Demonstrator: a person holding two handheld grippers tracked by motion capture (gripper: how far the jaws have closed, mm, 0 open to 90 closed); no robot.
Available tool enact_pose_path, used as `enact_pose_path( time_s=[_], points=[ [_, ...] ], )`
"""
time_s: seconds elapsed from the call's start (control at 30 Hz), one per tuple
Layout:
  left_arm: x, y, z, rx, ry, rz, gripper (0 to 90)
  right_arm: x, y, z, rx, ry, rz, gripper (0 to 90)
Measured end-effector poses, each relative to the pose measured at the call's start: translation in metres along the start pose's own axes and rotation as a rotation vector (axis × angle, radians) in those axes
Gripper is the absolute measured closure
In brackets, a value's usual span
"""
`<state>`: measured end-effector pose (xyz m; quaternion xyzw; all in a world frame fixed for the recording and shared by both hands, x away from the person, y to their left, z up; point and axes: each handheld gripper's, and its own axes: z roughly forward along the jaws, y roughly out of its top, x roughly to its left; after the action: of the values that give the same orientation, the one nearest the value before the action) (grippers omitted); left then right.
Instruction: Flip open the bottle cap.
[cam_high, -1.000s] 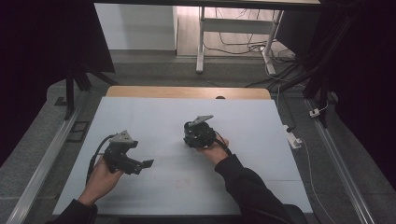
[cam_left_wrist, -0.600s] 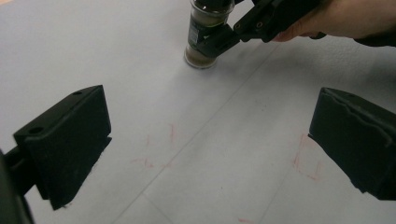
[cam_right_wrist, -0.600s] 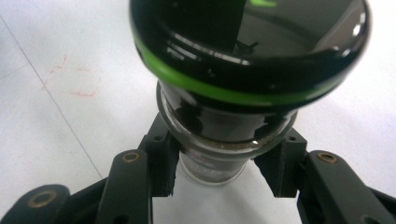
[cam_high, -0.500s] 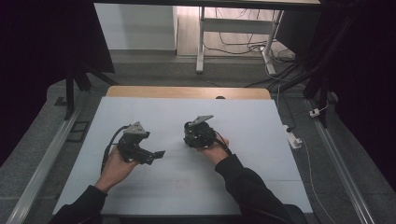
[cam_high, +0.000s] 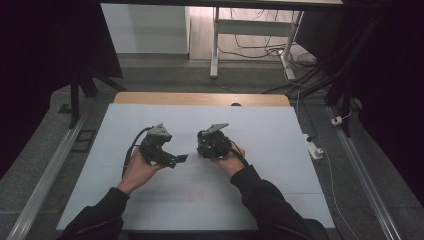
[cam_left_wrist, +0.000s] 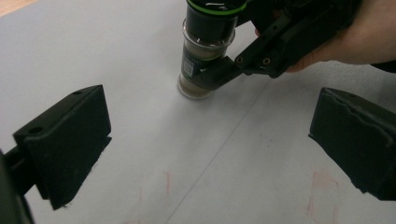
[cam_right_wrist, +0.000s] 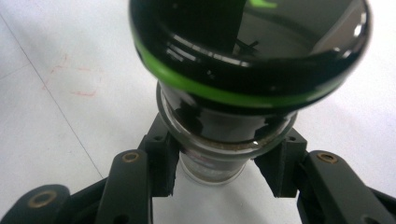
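A small glass jar (cam_left_wrist: 205, 51) with a black cap and a green ring stands upright on the white table (cam_high: 250, 200). It holds a brownish layer at the bottom. My right gripper (cam_right_wrist: 217, 168) is shut on the jar (cam_right_wrist: 243, 60), one pad on each side of the glass below the cap. In the high view the right gripper (cam_high: 206, 150) sits at the table's middle. My left gripper (cam_high: 181, 159) is just left of it and points toward it. Its jaws stand wide open in the left gripper view (cam_left_wrist: 210, 144), with nothing between them and the jar a short way ahead.
A wooden strip (cam_high: 200, 98) runs along the table's far edge. A white power strip (cam_high: 314, 149) lies on the floor to the right. Metal rails (cam_high: 50, 170) flank both sides. Faint red marks (cam_left_wrist: 322, 179) and a thin seam line cross the white surface.
My left hand has carried its gripper to the right and a little forward, closing in on the right gripper and the jar. The right gripper and jar have kept still.
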<state>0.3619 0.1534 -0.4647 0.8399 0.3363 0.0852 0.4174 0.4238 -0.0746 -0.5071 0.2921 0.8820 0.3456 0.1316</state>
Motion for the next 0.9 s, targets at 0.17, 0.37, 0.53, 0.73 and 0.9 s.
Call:
enact_pose_path(
  time_s=[0.17,0.37,0.53,0.73,0.9],
  points=[
    [0.003,0.006,0.009,-0.002,-0.004,0.004,0.0,0.0,0.0,0.0,0.0,0.0,0.0,52.3],
    [0.004,0.015,0.022,0.004,-0.006,0.013,0.0,0.0,0.0,0.0,0.001,0.001,-0.004,52.2],
    [0.007,0.02,0.031,0.01,0.018,0.016,2.2,0.0,0.0,0.0,-0.001,0.0,-0.003,52.3],
    [0.008,0.022,0.038,0.009,0.013,0.035,12.3,0.0,0.0,0.0,0.0,0.0,-0.002,52.3],
    [0.006,0.023,0.035,-0.006,0.001,0.045,33.6,0.0,0.0,0.0,0.0,0.001,-0.002,52.3]
  ],
)
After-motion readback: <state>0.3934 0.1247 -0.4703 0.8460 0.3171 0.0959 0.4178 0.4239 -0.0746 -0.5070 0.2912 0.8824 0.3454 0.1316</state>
